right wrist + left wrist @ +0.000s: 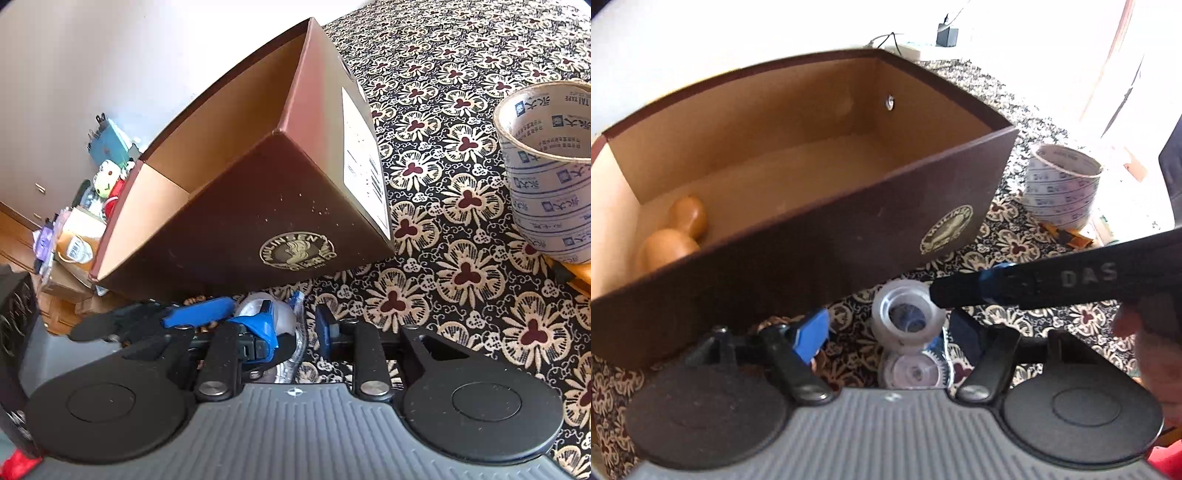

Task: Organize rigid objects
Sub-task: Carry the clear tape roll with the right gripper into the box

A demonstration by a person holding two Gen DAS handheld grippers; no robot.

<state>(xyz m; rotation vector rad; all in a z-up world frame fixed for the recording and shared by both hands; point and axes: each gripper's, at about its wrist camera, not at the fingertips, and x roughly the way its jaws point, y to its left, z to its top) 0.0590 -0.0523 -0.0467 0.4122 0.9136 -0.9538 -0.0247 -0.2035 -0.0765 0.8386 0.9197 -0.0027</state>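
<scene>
A clear plastic dispenser (905,314) with a gear wheel lies on the patterned cloth just in front of the brown cardboard box (812,236). My left gripper (886,334) is open and straddles it, both blue pads clear of its sides. My right gripper (936,293) reaches in from the right with its tip at the dispenser's rim. In the right wrist view my right gripper (295,330) shows a narrow gap with a thin clear edge in it and no pad pressing. The dispenser (255,302) sits by the left gripper's blue finger (199,314). A wooden peg-shaped piece (676,232) lies inside the box.
The box (221,229) stands open-topped at the table's edge, close ahead of both grippers. A stack of tape rolls (546,177) stands to the right on the floral tablecloth (461,277). Toys and boxes lie on the floor (85,221) beyond the edge. A charger (947,35) sits far back.
</scene>
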